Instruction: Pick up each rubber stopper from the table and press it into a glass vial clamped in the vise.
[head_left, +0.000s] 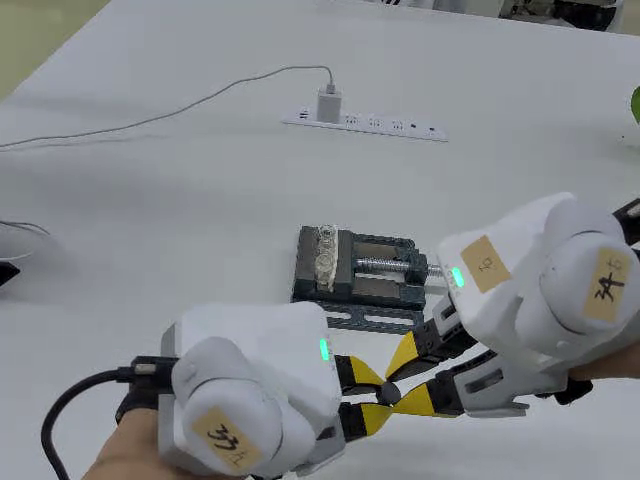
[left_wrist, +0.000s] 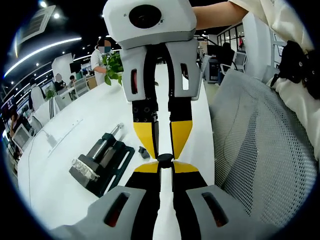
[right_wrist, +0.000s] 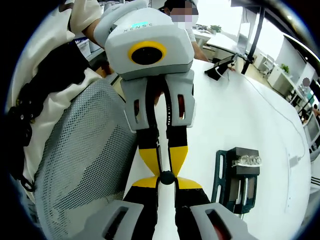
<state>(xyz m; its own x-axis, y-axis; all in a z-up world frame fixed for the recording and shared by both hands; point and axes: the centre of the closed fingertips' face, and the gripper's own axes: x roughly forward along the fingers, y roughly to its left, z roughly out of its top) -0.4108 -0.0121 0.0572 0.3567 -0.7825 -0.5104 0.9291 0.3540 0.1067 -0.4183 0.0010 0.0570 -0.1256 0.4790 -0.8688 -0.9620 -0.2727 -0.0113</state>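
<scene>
1. My left gripper (left_wrist: 164, 168) and right gripper (right_wrist: 166, 183) meet tip to tip, both pairs of jaws pinched on one dark stopper (head_left: 388, 393) above the bench (head_left: 200, 200). I cannot tell which carries it.
2. The vise (head_left: 372, 285) sits just beyond, with clear vials (head_left: 326, 250) clamped in a row.
3. No vial looks stoppered, so I judge the task barely begun, with every pressing left.

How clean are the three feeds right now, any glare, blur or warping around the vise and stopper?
Head view: even light, soft shadows, the white table nearly washed out, clear vials hard to resolve in the vise. Left gripper view: fisheye bowing, ceiling light glare at upper left, stopper sharp. Right gripper view: blown-out brightness at upper right, vise sharp.
</scene>
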